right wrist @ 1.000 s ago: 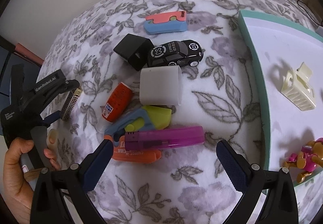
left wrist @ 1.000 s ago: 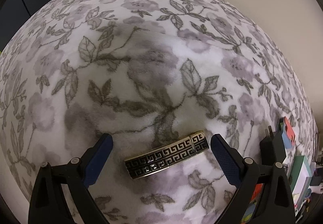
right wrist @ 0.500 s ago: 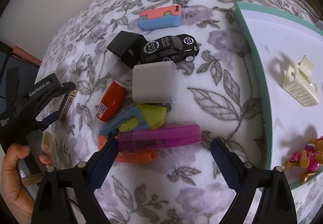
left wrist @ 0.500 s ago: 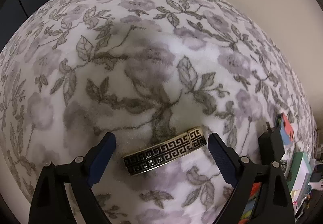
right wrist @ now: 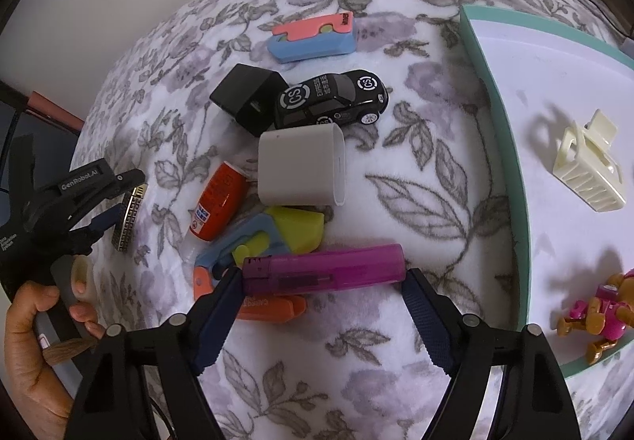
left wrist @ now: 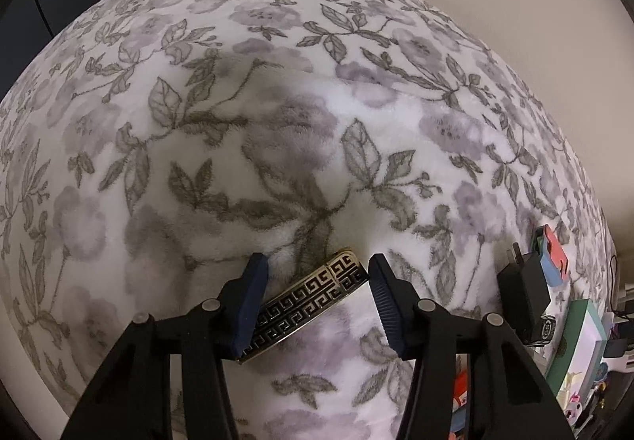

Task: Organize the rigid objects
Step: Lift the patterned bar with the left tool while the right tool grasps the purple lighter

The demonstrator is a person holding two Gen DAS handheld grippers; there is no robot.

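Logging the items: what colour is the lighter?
Translucent purple lighter; clearest in the right wrist view.

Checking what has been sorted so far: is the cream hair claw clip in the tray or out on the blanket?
In. The cream hair claw clip lies on the white floor of the teal-rimmed tray.

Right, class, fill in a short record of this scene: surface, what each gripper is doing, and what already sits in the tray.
surface: floral blanket
left gripper: jaws closing around gold-and-black bangle
right gripper: jaws closing, purple lighter between them
tray: cream hair clip, pink toy figure
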